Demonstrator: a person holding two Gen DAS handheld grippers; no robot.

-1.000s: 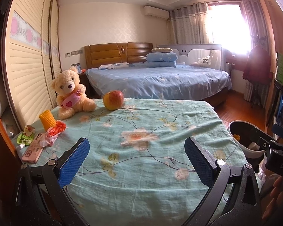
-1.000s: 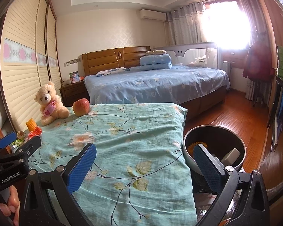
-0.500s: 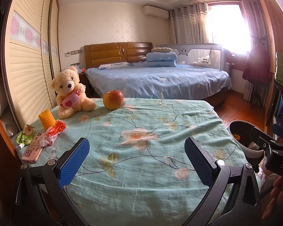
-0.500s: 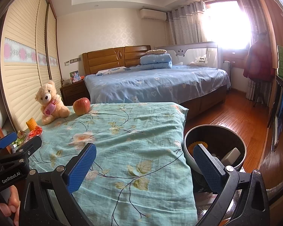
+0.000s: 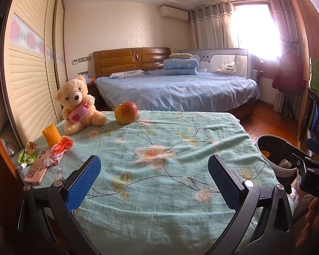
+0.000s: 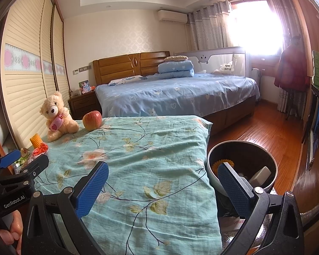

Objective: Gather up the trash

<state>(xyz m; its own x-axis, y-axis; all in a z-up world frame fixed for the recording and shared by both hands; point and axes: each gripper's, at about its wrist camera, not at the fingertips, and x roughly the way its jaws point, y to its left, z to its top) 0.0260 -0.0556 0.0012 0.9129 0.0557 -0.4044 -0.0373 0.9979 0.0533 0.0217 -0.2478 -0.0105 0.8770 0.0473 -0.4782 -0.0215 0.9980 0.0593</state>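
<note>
A crumpled red-and-clear wrapper and a green pouch lie at the left edge of the teal floral cloth; the wrapper also shows in the right wrist view. A round bin with trash inside stands on the floor right of the table; it also shows in the left wrist view. My left gripper is open and empty over the cloth's near part. My right gripper is open and empty, its right finger in front of the bin.
A teddy bear, an apple, a yellow corn piece and a pink phone sit on the cloth. A big blue bed stands behind. Wardrobe doors line the left.
Both views have shifted only slightly; the right gripper has edged a little forward. Nothing was taken hold of or let go.
</note>
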